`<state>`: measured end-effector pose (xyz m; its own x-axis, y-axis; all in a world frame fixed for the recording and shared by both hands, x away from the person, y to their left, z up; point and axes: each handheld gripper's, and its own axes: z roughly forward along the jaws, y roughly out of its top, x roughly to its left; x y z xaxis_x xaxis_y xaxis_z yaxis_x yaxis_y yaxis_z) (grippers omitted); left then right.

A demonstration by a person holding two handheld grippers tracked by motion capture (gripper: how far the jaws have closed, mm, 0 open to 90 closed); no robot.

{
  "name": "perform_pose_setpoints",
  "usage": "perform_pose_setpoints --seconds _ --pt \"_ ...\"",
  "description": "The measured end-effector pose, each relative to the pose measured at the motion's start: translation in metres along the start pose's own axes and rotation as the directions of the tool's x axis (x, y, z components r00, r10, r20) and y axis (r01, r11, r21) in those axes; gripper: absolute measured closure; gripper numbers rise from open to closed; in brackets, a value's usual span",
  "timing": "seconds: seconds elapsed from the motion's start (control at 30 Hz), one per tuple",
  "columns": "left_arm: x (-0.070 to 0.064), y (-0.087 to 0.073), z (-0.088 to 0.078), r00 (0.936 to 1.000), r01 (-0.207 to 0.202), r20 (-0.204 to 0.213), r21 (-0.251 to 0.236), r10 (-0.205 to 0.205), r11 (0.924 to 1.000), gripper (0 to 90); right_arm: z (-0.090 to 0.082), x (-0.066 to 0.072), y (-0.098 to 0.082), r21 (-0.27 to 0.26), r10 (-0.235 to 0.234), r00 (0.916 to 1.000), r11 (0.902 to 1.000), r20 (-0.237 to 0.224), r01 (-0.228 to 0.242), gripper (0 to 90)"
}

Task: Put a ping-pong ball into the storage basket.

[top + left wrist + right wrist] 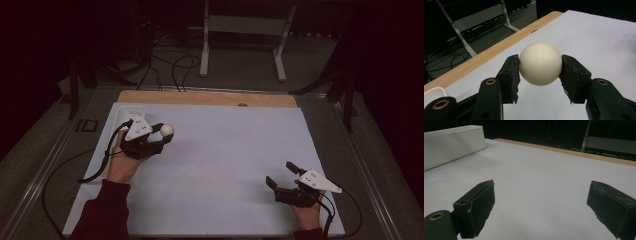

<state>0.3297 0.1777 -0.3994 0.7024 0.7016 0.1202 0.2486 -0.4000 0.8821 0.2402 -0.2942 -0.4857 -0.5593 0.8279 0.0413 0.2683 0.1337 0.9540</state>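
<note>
Right gripper (281, 176) is parked near the table's front edge, jaws wide apart, nothing between them. Farther back, a white ball (540, 63) is clamped between the left gripper's (163, 137) pads, lifted off the white sheet (225, 170). Carry step judged underway; next, placement into the white tray (451, 145) is likely called for.

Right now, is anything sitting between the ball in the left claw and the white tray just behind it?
Nothing visible does. The left claw is shut on the ball, held above the white sheet. The white tray lies close behind that hand, with nothing showing between them.
</note>
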Motion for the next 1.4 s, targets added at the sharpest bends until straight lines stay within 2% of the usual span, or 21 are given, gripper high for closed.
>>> perform_pose_setpoints --seconds 1.4 --pt "0.008 -0.016 -0.024 0.9985 0.033 -0.044 -0.021 -0.033 0.9993 50.6 -0.001 0.000 0.000 0.000 -0.002 1.0000 1.0000 0.002 0.002 7.6"
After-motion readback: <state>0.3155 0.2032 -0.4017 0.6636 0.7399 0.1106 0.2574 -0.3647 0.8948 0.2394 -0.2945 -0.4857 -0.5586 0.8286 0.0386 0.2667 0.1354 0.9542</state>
